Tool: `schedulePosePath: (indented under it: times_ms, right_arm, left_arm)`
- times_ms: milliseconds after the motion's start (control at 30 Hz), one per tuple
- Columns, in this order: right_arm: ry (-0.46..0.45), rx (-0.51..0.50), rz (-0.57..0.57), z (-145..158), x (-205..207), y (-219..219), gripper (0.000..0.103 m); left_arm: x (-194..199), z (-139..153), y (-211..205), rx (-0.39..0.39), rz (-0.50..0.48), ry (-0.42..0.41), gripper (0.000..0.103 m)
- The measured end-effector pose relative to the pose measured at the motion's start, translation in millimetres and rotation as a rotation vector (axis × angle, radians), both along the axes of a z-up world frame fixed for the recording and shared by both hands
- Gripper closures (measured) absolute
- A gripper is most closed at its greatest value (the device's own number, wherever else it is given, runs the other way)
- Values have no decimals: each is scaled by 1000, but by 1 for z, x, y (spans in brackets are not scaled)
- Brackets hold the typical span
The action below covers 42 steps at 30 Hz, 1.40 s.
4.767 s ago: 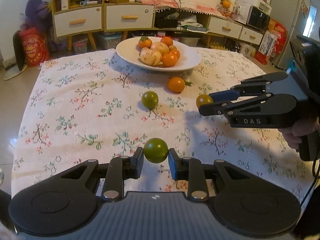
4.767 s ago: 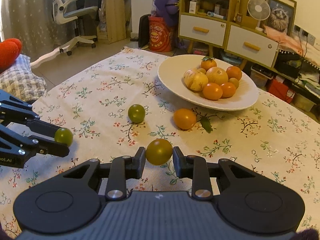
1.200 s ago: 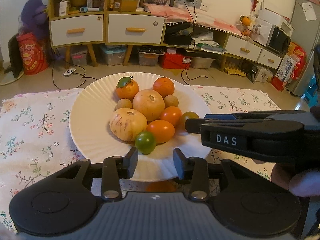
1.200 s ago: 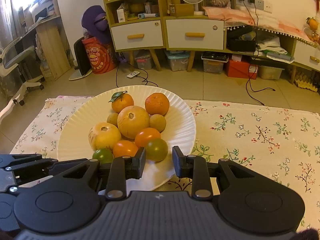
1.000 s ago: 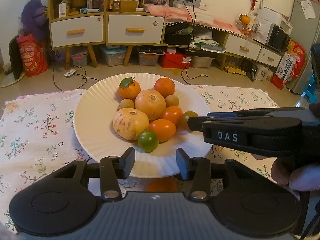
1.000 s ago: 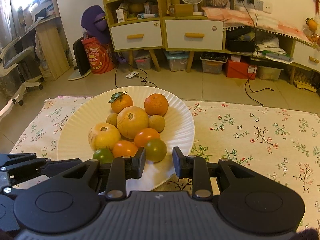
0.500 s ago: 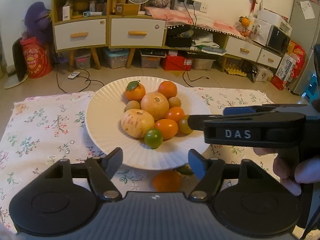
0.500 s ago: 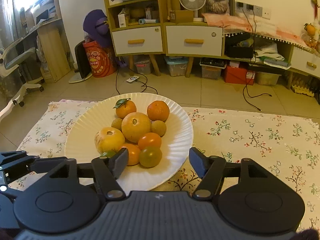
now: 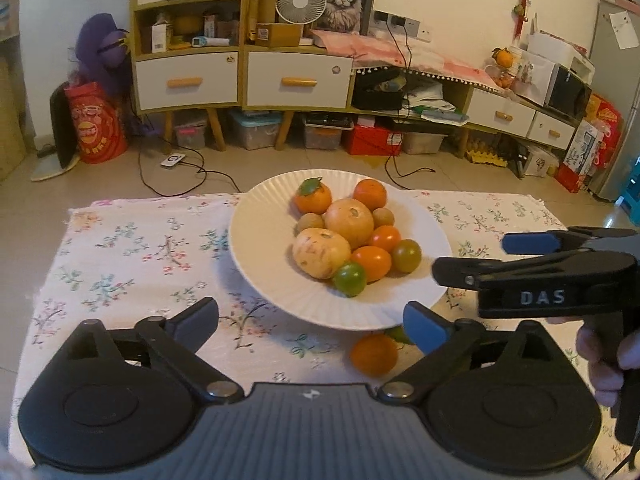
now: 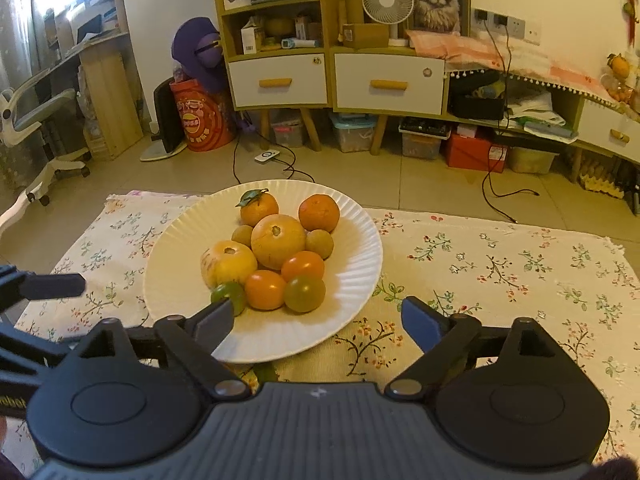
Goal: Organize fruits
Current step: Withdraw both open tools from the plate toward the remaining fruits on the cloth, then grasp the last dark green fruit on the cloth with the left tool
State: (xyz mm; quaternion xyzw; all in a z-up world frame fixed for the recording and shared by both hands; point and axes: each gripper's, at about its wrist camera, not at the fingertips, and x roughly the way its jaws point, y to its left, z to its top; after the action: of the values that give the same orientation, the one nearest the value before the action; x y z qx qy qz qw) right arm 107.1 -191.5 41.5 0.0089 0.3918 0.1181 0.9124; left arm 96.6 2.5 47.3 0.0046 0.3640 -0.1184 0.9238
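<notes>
Change since earlier: both green tomatoes now lie on the plate; each was between a hand-held gripper's fingers before.
Left hand-held gripper (image 9: pixel 311 325): tilted down toward the plate's near rim, jaws opening and already spread wide, nothing between them.
Right hand-held gripper (image 10: pixel 318 322): angled down at the plate, jaws opening, nothing gripped; a person's hand (image 9: pixel 606 360) wraps its handle.
Plate (image 9: pixel 256 240): white, on the flowered table (image 9: pixel 120 248), piled with fruit.
Green tomato (image 9: pixel 349 278): at the pile's near edge, touching an orange tomato.
Second green tomato (image 9: pixel 406 255): just beside it, on the right.
Orange tomato off the plate (image 9: pixel 374 354): on the table by the near rim.
</notes>
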Motion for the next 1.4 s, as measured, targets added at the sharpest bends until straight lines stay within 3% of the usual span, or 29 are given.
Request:
schedulePosePath:
  times_ms: [233,733,1400]
  right_arm:
    - [-1,-21,21,2,-14,-1,7]
    - [-7,-55,78,4,-41,-3,2]
    - [29,-119,182,-10,-73,5,1]
  left_arm:
    - [-9,-3,11,58,4,12,18]
    - [-34,-4,27,69,-7,38,18]
    - [-68,-29,41,123,-67,104,18]
